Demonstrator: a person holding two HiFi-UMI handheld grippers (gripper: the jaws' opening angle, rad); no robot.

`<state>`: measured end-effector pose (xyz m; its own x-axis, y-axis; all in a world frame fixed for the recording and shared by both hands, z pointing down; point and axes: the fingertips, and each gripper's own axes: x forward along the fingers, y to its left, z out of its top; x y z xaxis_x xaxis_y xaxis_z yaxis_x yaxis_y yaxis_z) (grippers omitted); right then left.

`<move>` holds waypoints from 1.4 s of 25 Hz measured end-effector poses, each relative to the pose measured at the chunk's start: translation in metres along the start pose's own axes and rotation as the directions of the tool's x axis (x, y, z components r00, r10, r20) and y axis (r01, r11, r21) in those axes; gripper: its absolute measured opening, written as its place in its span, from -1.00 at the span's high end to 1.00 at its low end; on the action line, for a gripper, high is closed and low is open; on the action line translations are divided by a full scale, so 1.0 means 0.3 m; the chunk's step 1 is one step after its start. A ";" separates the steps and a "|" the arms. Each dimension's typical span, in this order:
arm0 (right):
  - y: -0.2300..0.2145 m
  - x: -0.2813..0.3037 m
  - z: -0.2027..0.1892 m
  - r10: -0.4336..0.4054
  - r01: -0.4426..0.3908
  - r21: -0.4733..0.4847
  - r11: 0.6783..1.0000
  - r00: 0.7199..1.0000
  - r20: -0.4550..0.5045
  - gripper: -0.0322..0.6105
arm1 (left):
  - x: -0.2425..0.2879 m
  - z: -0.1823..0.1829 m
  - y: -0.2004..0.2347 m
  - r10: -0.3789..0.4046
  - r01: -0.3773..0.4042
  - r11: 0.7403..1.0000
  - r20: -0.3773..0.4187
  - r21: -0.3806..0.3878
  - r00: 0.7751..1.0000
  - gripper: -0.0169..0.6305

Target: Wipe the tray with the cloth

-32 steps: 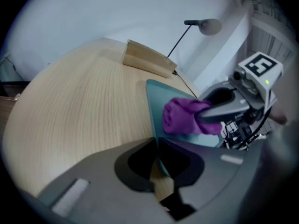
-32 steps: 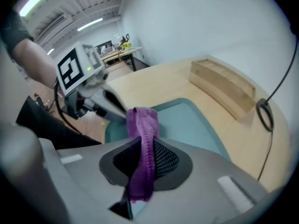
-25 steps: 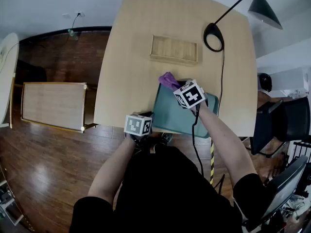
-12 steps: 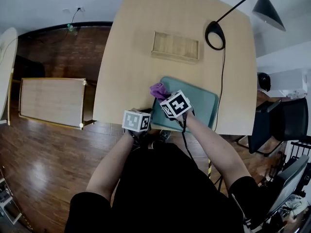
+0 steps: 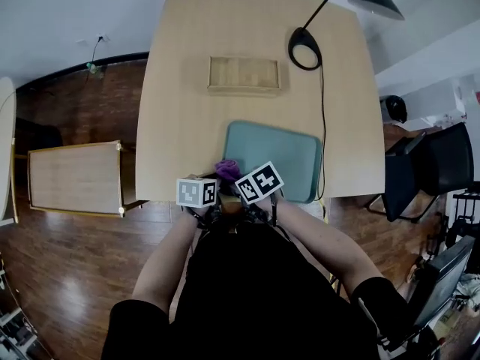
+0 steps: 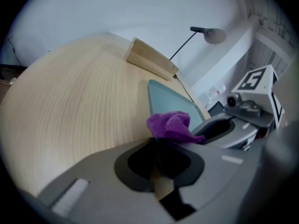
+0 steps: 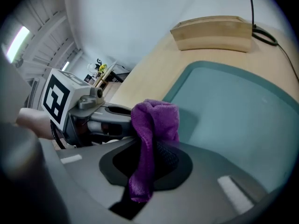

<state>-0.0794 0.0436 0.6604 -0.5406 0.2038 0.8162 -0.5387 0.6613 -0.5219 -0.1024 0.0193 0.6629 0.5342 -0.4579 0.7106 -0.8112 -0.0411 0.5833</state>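
Right gripper clamps a purple cloth at the near left corner of the teal tray, whose long side stretches right from there. Left gripper, jaws together, waits just left, at the near edge of the bench

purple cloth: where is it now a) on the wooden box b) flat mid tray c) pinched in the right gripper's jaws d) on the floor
C: the purple cloth hangs pinched between the jaws of the right gripper, at a corner of the tray.
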 end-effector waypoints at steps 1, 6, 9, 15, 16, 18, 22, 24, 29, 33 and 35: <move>0.001 -0.002 -0.015 -0.006 0.005 -0.008 1.000 1.000 -0.007 0.73 | -0.001 0.001 0.001 0.004 -0.004 1.000 0.003 0.003 1.000 0.79; 0.004 -0.021 -0.114 -0.034 0.025 -0.115 0.993 0.996 -0.079 0.73 | 0.001 -0.005 0.005 0.021 -0.021 1.000 0.001 0.019 1.000 0.80; -0.008 -0.058 -0.113 -0.017 0.014 -0.120 0.993 1.000 -0.025 0.73 | 0.001 -0.007 0.011 0.028 -0.028 0.999 -0.007 0.022 1.000 0.80; -0.165 -0.304 -0.047 -0.086 0.063 0.091 0.994 0.959 0.270 0.73 | -0.001 -0.003 0.025 0.065 -0.064 0.998 -0.049 0.020 0.997 0.80; -0.214 -0.361 -0.059 -0.120 0.079 0.142 0.987 0.943 0.309 0.72 | -0.006 -0.003 0.028 0.078 -0.077 0.997 -0.052 0.024 0.996 0.79; -0.322 -0.485 -0.097 -0.195 0.111 0.234 0.966 0.907 0.372 0.73 | -0.030 0.006 0.035 0.103 -0.102 0.994 -0.034 0.035 0.994 0.73; -0.558 -0.705 -0.201 -0.350 0.205 0.352 0.913 0.838 0.419 0.72 | -0.112 0.013 0.058 0.140 -0.141 0.990 0.018 0.028 0.990 0.70; -0.679 -0.782 -0.262 -0.425 0.259 0.404 0.877 0.811 0.403 0.72 | -0.162 0.001 0.079 0.169 -0.170 0.985 0.035 0.015 0.985 0.70; -0.906 -0.871 -0.357 -0.528 0.340 0.486 0.805 0.784 0.325 0.72 | -0.264 -0.033 0.115 0.238 -0.235 0.971 0.078 -0.043 0.968 0.70; -1.024 -0.813 -0.420 -0.513 0.334 0.518 0.788 0.821 0.251 0.71 | -0.296 -0.058 0.104 0.272 -0.265 0.961 0.104 -0.074 0.957 0.70; -1.065 -0.785 -0.442 -0.515 0.331 0.535 0.777 0.824 0.238 0.70 | -0.308 -0.061 0.093 0.287 -0.278 0.957 0.125 -0.085 0.950 0.74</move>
<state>0.3057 -0.1201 0.6677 -0.3220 -0.3445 0.8818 -0.9434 0.1948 -0.2684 -0.1700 0.0768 0.6207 0.2453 -0.5574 0.7932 -0.9044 0.1631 0.3943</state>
